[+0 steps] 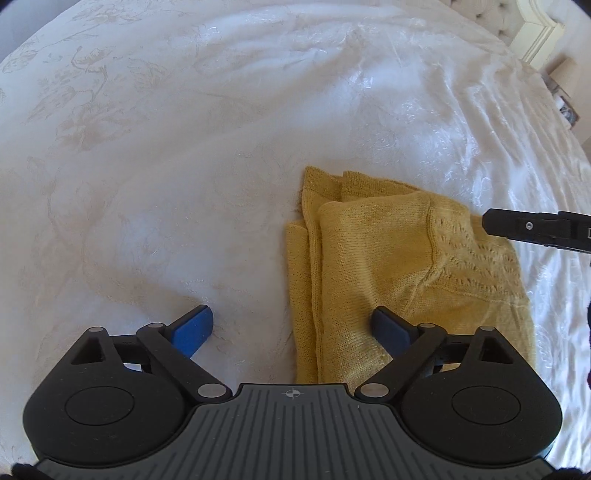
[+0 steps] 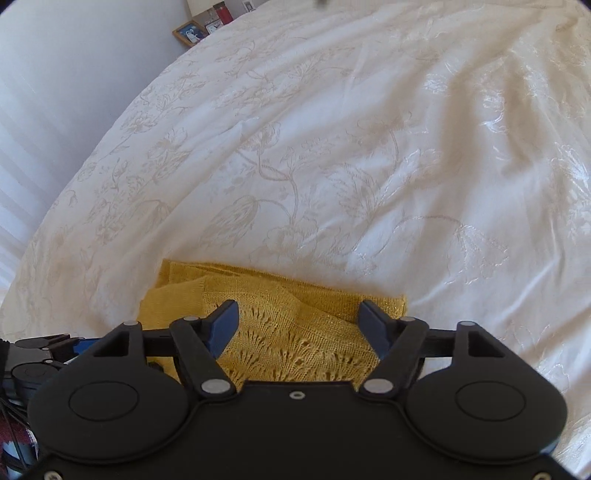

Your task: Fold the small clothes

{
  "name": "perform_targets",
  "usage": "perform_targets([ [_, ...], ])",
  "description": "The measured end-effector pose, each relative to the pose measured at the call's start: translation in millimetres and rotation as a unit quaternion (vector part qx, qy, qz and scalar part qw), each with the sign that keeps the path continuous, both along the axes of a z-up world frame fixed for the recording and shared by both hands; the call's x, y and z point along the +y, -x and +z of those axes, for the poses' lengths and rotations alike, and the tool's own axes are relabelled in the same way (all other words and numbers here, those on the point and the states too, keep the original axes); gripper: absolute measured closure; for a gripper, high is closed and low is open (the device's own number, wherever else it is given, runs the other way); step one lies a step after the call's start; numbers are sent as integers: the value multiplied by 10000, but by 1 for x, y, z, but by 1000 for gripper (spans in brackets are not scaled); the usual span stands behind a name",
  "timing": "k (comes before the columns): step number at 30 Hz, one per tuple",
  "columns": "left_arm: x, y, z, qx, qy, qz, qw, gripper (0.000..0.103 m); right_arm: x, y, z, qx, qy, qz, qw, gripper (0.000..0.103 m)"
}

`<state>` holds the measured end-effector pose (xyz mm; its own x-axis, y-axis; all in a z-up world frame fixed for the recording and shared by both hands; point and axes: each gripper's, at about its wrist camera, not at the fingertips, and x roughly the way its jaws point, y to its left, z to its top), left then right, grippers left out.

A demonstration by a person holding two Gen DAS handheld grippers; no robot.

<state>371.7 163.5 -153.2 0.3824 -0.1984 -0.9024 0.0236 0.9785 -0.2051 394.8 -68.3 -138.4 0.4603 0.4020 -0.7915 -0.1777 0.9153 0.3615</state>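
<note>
A mustard-yellow knitted garment [image 1: 388, 258] lies folded in layers on the white bedspread [image 1: 184, 166]. It also shows in the right wrist view [image 2: 295, 332], with its lace pattern up. My left gripper [image 1: 291, 325] is open and empty, above the garment's left edge; one blue pad is over the bedspread, the other over the knit. My right gripper [image 2: 297, 317] is open and empty, just above the garment's lace part. Its black finger [image 1: 535, 229] shows at the right edge of the left wrist view.
The white floral bedspread [image 2: 332, 166] stretches far around the garment. A tufted headboard [image 1: 498, 22] stands at the far right. A bedside table with a framed picture [image 2: 190, 32] stands beyond the bed's far edge. A white wall is on the left.
</note>
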Motion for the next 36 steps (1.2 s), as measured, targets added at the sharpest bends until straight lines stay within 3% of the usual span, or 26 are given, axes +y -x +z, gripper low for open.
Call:
perform_targets([
  [7,10,40,16,146,422,-135,9989,9,-34,35,12,-43,-219,-121,9997,20],
  [12,-5,66,4,415,523,-388,9970,9,-52,54,0,249,-476,-189,9984,11],
  [16,-11,79,-10,622,597,-339,9957,9,-60,61,-11,430,-635,-246,9967,10],
  [21,-15,74,-19,648,751,-345,9945,8,-58,55,-24,561,-856,-225,9945,10],
  [26,-19,59,-27,641,1196,-362,9901,1,-53,40,-41,695,-1164,-198,9906,8],
  [30,-26,48,-29,544,1484,-377,9867,1,-46,26,-49,724,-1389,-57,9876,2],
  [36,-41,45,-29,402,1433,-560,9873,1,-31,7,-57,778,-1712,163,9820,0],
])
